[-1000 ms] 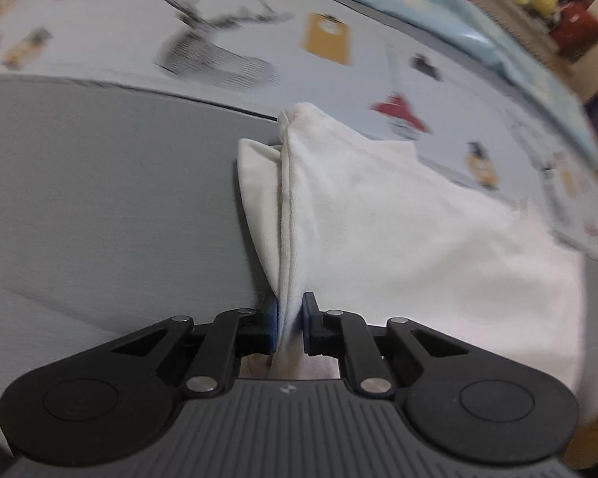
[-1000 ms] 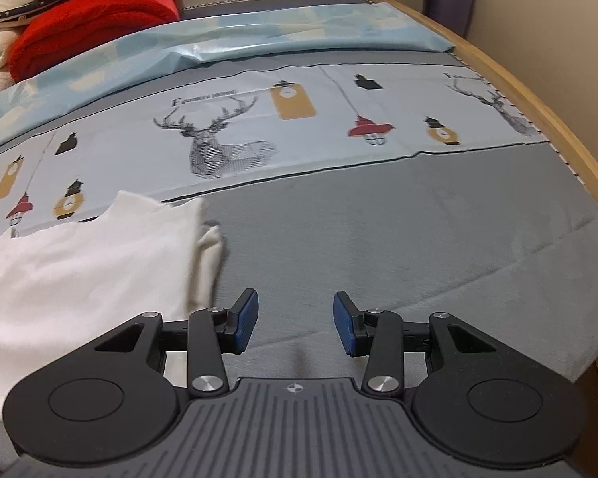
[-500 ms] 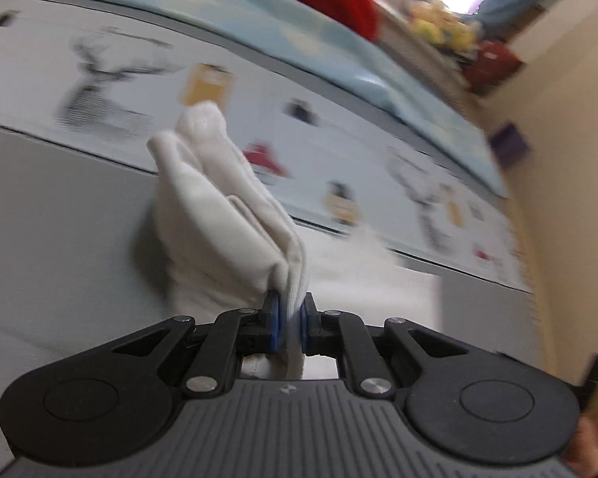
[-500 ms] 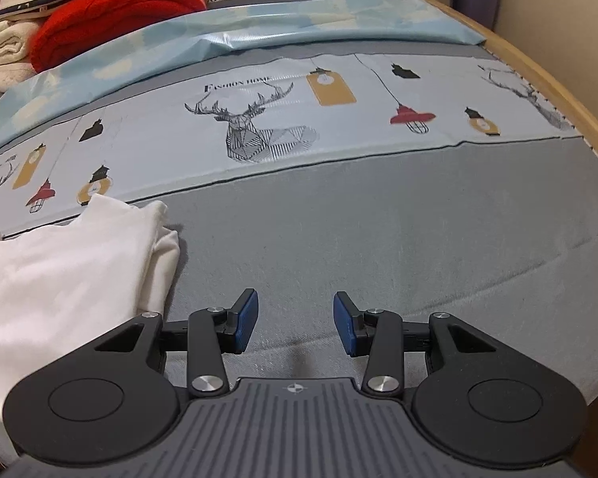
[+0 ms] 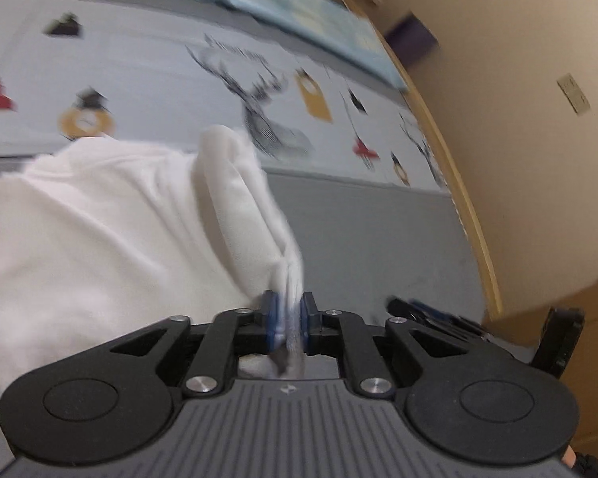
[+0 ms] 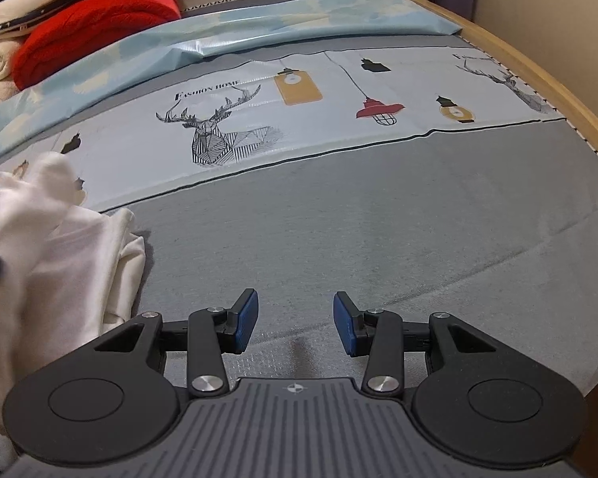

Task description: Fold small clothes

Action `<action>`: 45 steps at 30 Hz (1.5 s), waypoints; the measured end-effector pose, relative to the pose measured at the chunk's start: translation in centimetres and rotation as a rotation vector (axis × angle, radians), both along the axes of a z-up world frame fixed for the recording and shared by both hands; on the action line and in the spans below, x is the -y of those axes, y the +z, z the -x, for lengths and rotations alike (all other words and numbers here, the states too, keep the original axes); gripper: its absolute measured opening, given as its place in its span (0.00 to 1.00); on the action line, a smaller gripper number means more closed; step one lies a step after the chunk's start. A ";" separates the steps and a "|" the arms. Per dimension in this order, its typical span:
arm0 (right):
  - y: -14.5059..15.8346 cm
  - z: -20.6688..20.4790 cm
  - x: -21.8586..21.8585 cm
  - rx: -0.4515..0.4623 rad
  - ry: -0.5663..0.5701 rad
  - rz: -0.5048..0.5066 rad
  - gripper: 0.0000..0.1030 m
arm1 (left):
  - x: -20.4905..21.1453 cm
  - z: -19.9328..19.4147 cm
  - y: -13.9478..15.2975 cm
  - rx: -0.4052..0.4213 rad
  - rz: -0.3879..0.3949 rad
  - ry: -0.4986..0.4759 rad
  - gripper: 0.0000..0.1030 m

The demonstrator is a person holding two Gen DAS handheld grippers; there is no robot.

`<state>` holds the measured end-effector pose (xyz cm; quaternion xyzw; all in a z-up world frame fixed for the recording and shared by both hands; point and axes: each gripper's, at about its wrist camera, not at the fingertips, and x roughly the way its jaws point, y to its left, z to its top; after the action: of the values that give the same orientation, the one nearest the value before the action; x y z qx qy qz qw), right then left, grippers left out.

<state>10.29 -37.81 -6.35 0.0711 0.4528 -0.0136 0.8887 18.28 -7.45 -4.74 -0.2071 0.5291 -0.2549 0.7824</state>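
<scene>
A white garment [image 5: 99, 231] lies on the grey bed cover [image 5: 370, 239]. One folded edge is lifted and pinched between the blue pads of my left gripper [image 5: 289, 318]. Those jaws are opening slightly, with the cloth still pressed between them. In the right wrist view the same garment [image 6: 71, 263] is heaped at the left, partly blurred. My right gripper [image 6: 295, 320] hovers open over bare grey cover to the right of the cloth, with nothing between its fingers. Its dark fingers [image 5: 430, 312] show at the right of the left wrist view.
A printed sheet with deer and lamps [image 6: 299, 119] and a light-blue sheet [image 6: 259, 28] lie behind. A red blanket [image 6: 95, 28] and stacked clothes sit at the back left. The wooden bed edge [image 6: 538, 75] and a beige wall bound the right side.
My left gripper has carried the pinched edge of the white garment to the right, over the rest of the cloth, and its view has swung toward the wall. My right gripper stays open, hardly moved.
</scene>
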 end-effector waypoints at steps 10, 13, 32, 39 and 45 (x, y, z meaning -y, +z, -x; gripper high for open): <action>0.3 -0.9 -2.2 0.011 0.048 -0.130 0.42 | -7.1 0.8 0.7 0.030 -0.083 0.089 0.31; 0.1 -1.5 -4.0 -0.021 0.078 -0.223 0.42 | -9.8 1.8 0.8 0.026 -0.127 0.084 0.31; -1.5 -6.4 -11.5 0.032 -0.026 -0.318 0.06 | -17.2 6.4 -0.1 0.041 -0.280 -0.003 0.31; -2.9 -6.8 -10.1 -0.072 -0.072 -0.211 0.22 | -15.4 5.7 0.0 0.045 -0.289 -0.039 0.31; -1.8 -3.8 -8.0 -0.107 0.027 -0.299 0.41 | -12.5 5.5 -0.5 0.047 -0.307 -0.076 0.31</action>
<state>14.08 -29.79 -8.13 0.1959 0.4973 0.0621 0.8429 12.73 5.01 -5.19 -0.0591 0.5510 -0.2054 0.8067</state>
